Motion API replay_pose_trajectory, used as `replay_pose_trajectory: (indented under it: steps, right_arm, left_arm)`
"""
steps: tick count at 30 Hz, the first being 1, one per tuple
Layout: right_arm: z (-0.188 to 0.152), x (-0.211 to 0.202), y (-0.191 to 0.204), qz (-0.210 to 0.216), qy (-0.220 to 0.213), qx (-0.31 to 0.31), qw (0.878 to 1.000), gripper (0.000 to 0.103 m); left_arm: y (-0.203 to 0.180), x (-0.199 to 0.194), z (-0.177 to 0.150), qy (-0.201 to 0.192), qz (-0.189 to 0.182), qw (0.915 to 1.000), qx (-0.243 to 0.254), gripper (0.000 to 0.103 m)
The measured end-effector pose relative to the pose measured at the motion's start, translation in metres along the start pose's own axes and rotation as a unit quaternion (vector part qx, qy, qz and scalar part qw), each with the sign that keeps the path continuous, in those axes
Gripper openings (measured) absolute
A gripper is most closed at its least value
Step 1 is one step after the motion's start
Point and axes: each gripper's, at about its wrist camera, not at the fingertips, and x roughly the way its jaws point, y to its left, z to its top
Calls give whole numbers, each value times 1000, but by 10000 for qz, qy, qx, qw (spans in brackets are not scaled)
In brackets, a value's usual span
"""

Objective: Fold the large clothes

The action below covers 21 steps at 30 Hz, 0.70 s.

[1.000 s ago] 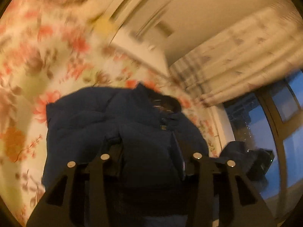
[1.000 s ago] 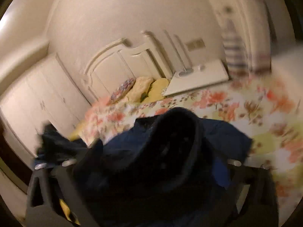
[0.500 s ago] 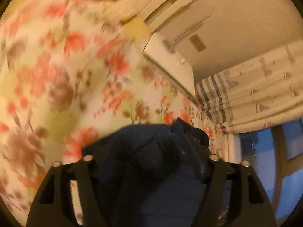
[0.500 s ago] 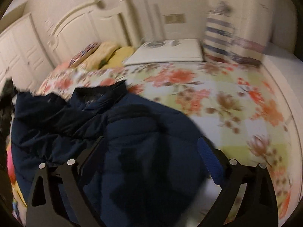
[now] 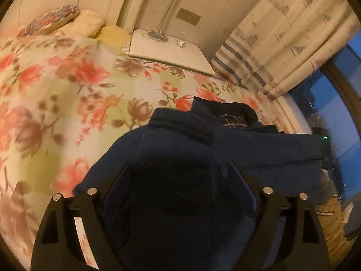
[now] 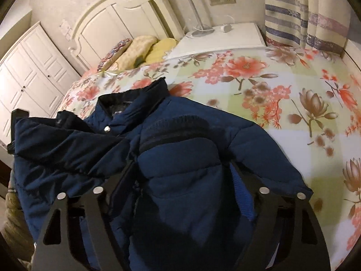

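Your navy blue quilted puffer jacket (image 6: 180,158) lies on the bed's floral quilt (image 6: 282,94), patterned with orange and brown flowers on pale green and white squares. It sits toward the quilt's foot edge, the edge nearest you, with its stand-up collar (image 6: 144,97) pointing toward the cream wooden headboard (image 6: 121,20). A checked lining (image 5: 232,120) shows inside the collar in the left wrist view. One sleeve is folded across the chest, its ribbed dark cuff (image 6: 178,126) lying just below the collar.

Your left gripper (image 5: 180,174) hangs over the jacket's body with its jaws spread wide; they have just been opening, and the dark fabric lies between and under them. Whether the pads touch the cloth you cannot tell from this view, but nothing is pinched.

Your right gripper (image 6: 180,171) stands over the folded sleeve with its jaws apart, one finger on each side of the padded sleeve. The jaws have just been closing, yet the blue-padded finger (image 6: 242,194) on the right side looks apart from the cloth, so the sleeve is between them but not clamped.

At the head of the bed lie a patterned cushion (image 6: 115,52) and yellow pillows (image 6: 155,47). Beside them stands a white bedside table (image 6: 225,40), and a striped curtain (image 6: 300,13) hangs by the far corner.
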Motion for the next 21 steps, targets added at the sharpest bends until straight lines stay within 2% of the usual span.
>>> replay_pose_trajectory:
  steps: [2, 3, 4, 5, 6, 7, 10, 12, 13, 16, 18, 21]
  right_arm:
    - [1, -1, 4, -9, -20, -96, 10000, 68]
    - [0, -2, 8, -6, -64, -190, 9998, 63]
    - [0, -3, 10, -54, -137, -266, 9995, 49]
    - [-1, -7, 16, -137, -258, -416, 9987, 34]
    - [-3, -12, 19, -246, -350, -545, 9976, 28]
    - [-6, -23, 29, -644, -544, -798, 9932, 22]
    - [-12, -59, 43, -1233, -1092, -1136, 9798, 17]
    - [-6, -99, 49, -1364, -1528, -1084, 9728, 17]
    - [-2, -112, 53, -1286, -1640, -1106, 9718, 17]
    - [16, -147, 78, -1476, -2080, -1297, 9582, 17]
    - [28, -157, 87, -1562, -2300, -1275, 9521, 17]
    - [51, -150, 81, -1503, -2347, -975, 9554, 17]
  left_arm:
    - [-4, 11, 4, 3, 56, 10000, 27, 84]
    - [-6, 18, 5, -8, 140, 9999, 20, 79]
    - [-6, 20, 5, -79, 275, 9996, 17, 67]
    - [-6, 22, 4, -144, 482, 9987, -10, 36]
    - [-5, 20, 2, -184, 486, 9986, -79, 20]
    - [-5, 12, -2, -347, 482, 9982, -116, 17]
    - [-12, -35, -12, -948, 805, 9922, -32, 13]
    - [-19, -72, -9, -1258, 823, 9886, 3, 13]
    - [-24, -91, -5, -1409, 750, 9872, 45, 13]
    - [-49, -134, 11, -1875, 940, 9773, 303, 13]
    - [-61, -143, 27, -2032, 1167, 9714, 369, 14]
    - [-57, -126, 49, -1877, 1294, 9736, 126, 15]
